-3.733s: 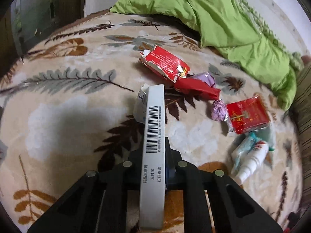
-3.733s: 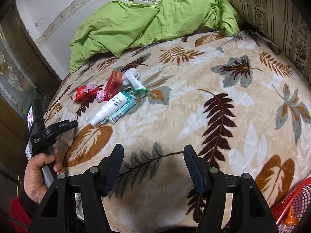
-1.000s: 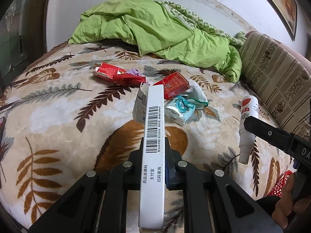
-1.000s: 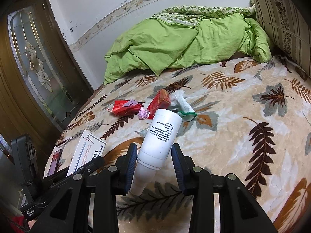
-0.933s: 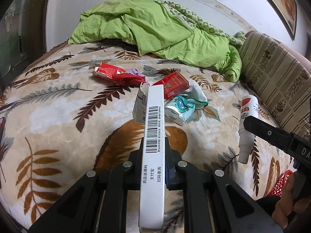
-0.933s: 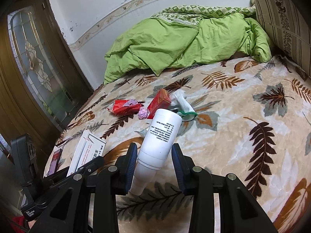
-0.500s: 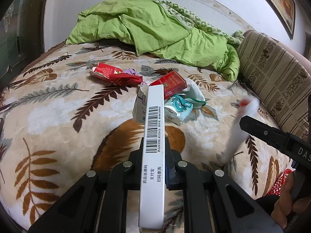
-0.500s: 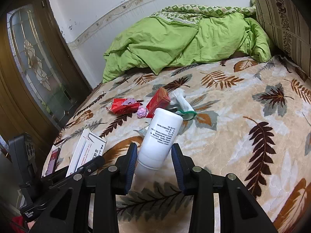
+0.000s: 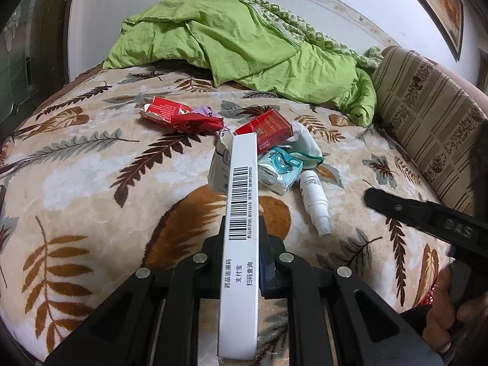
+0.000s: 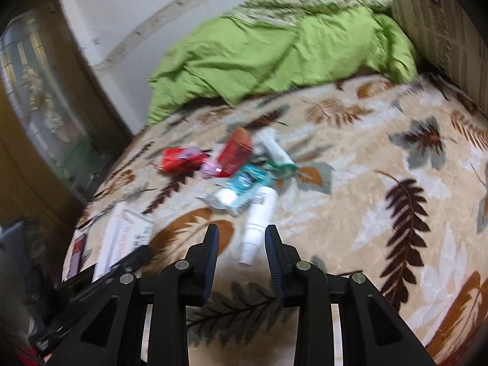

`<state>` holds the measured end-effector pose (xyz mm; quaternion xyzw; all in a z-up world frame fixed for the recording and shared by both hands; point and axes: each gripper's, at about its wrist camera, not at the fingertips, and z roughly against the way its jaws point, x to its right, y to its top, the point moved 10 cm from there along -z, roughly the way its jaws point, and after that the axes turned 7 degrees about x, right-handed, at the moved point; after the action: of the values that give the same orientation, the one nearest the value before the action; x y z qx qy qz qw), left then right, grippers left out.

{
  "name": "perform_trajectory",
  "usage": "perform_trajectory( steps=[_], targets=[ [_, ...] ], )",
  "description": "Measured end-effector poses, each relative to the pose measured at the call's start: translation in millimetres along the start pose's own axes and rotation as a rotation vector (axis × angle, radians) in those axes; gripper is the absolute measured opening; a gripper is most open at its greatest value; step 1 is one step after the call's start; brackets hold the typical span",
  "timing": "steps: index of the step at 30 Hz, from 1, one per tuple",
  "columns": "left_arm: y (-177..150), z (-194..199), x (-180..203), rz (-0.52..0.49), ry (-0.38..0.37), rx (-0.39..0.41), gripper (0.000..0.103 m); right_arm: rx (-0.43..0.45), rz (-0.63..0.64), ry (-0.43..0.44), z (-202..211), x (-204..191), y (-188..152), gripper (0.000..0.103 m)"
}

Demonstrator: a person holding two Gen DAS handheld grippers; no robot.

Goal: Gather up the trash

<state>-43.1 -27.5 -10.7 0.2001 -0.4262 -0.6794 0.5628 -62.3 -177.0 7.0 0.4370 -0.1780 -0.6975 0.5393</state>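
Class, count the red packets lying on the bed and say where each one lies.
2. A crumpled red packet lies far left of the pile; a red box lies beside the teal packet. Others may be hidden.

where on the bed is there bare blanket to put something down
Free: the wide stretch of leaf-print blanket left of the white box, and the right side between the spray bottle and the striped cushion. Crowded: the middle, where the red packets, teal wipes pack and bottle cluster below the green quilt.
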Motion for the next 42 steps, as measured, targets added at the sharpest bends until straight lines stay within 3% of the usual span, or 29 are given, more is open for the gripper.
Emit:
perform_trajectory(
  steps=[1,8,14,20,27,34,42],
  targets=[
    [0,-1,0,0.000,-0.001,-0.001,0.013,-0.031,-0.016,-0.001,-7,3,-2,0.040],
    [-2,-2,-1,0.003,-0.002,-0.004,0.013,-0.158,-0.120,0.014,-58,15,-10,0.040],
    [-3,-3,-2,0.007,0.001,-0.008,0.013,-0.221,-0.002,-0.072,-91,11,-17,0.040],
    [-3,-3,-3,0.010,-0.002,-0.010,0.013,-0.166,0.067,-0.079,-78,5,-12,0.033],
    [-2,-3,-3,-0.002,-0.003,-0.004,0.013,-0.076,0.052,-0.020,-45,-8,-4,0.032],
    [-1,0,-3,-0.005,0.003,0.002,0.013,-0.066,0.032,-0.003,-39,-11,-4,0.032],
    [3,12,17,-0.032,-0.059,0.012,0.013,-0.040,-0.039,0.040,-11,-6,-4,0.032]
  ],
)
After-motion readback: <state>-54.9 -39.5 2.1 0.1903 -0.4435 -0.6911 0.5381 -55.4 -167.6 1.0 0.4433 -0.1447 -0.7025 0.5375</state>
